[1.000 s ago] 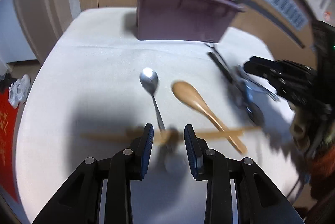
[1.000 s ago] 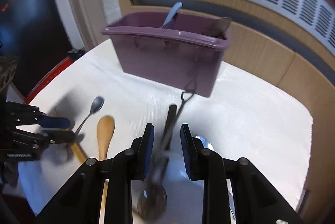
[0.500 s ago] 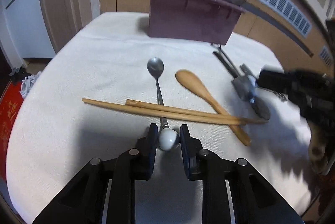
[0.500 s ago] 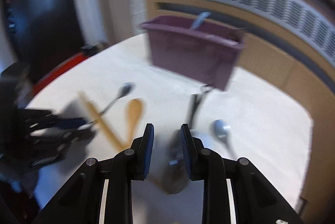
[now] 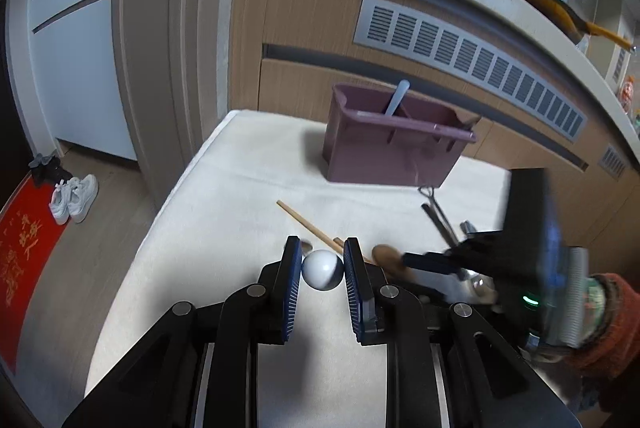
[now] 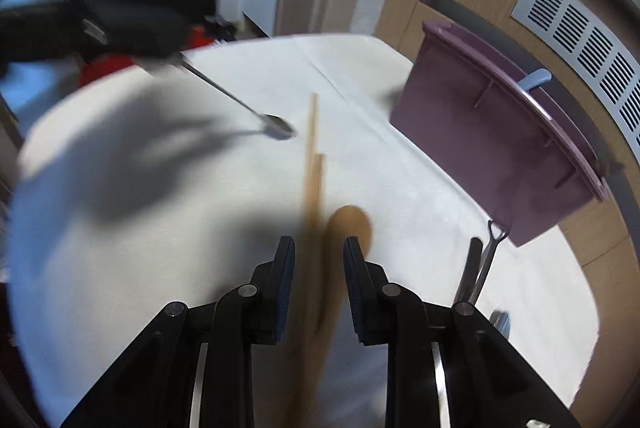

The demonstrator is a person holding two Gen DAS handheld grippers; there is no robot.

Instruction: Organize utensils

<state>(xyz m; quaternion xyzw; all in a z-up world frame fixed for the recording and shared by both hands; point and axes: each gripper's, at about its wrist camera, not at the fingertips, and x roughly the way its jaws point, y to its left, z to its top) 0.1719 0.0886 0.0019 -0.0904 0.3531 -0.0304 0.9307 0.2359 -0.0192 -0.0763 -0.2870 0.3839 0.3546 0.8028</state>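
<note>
My left gripper is shut on the white ball end of the metal spoon. The spoon hangs tilted, its bowl just over the white table. In the right wrist view the left gripper is a dark blur at the upper left. My right gripper is closing, with the blurred wooden chopsticks and the wooden spoon between its fingers; the pads do not press on them. The purple caddy stands at the back with a blue-handled utensil in it.
A black-handled utensil and another metal spoon lie right of my right gripper, near the caddy. The table's left edge drops to a floor with white shoes and a red mat. A vented wooden wall stands behind.
My left gripper closed on the spoon's white end and lifted it off the table. My right gripper swung left from the black utensil to over the chopsticks and wooden spoon.
</note>
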